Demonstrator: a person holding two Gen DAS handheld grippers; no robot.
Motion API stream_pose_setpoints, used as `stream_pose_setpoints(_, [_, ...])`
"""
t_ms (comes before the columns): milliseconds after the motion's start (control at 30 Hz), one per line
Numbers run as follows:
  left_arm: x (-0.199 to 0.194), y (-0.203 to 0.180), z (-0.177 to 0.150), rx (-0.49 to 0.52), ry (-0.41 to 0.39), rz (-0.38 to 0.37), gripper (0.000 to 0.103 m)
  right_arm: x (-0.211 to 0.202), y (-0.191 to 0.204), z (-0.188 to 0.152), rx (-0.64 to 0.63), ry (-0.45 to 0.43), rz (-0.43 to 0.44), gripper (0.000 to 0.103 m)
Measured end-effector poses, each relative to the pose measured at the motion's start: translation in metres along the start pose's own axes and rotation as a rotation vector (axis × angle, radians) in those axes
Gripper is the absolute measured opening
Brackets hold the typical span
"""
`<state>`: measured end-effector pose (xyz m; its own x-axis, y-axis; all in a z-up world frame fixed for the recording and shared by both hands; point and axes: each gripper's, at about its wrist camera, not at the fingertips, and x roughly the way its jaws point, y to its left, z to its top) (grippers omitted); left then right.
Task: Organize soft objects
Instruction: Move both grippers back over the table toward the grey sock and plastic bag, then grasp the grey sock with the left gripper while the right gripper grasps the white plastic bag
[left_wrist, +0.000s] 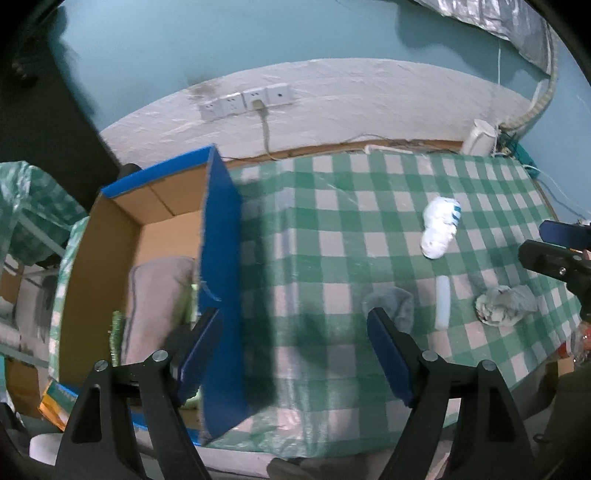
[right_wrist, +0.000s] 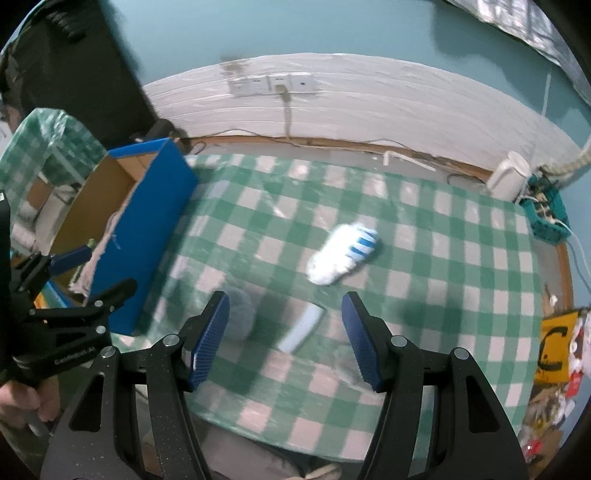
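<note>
Left gripper (left_wrist: 295, 354): jaws spread wide, nothing held. It hangs over the right wall of the blue cardboard box (left_wrist: 221, 280), one finger inside the box line, the other out over the table.

Box stands at the left edge of the checked tablecloth (left_wrist: 332, 229), top open. A beige cloth (left_wrist: 159, 295) lies inside with something green (left_wrist: 117, 332) beside it; can't tell what the green piece is.

Moving right, loose items on the cloth: a fuzzy grey piece (left_wrist: 395, 301), just beyond the left gripper's right finger; a pale blue flat strip (left_wrist: 442, 302) next to it; a white sock with blue stripes (left_wrist: 439, 230) farther back; a crumpled grey-white bundle (left_wrist: 504, 304) near the right edge.

Right gripper (right_wrist: 284, 334): released as well, jaws wide, empty. It hovers low over the strip (right_wrist: 303, 326), with the fuzzy grey piece (right_wrist: 240, 314) just behind its left finger. Striped sock (right_wrist: 345, 254) ahead, well apart from the box (right_wrist: 144, 236).

Judgement: mid-task, between a drop-off and the next pick. Four items remain out. Next move calls for the right gripper to descend, centre on one soft item, pinch its bulk rather than an edge, then carry it left over the box wall.
</note>
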<state>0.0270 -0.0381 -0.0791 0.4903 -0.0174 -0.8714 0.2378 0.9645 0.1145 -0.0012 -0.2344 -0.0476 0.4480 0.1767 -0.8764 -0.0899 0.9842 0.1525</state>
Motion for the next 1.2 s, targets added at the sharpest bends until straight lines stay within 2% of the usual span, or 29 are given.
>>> stream_pose_setpoints(300, [0.019, -0.026, 0.000, 0.020, 0.059, -0.053, 0.082, 0.005, -0.046, -0.024, 0.055, 0.037, -0.065, 0.063])
stream_pose_setpoints(433, [0.028, -0.035, 0.000, 0.023, 0.088, -0.082, 0.082, 0.010, -0.057, -0.031, 0.072, 0.058, -0.048, 0.063])
stream_pose_setpoints(733, [0.054, -0.050, -0.001, 0.015, 0.163, -0.127, 0.082, 0.034, -0.067, -0.047, 0.056, 0.125, -0.037, 0.063])
stream_pose_setpoints(1200, [0.081, -0.072, -0.003, 0.043, 0.229, -0.143, 0.087, 0.065, -0.061, -0.062, -0.055, 0.213, -0.051, 0.063])
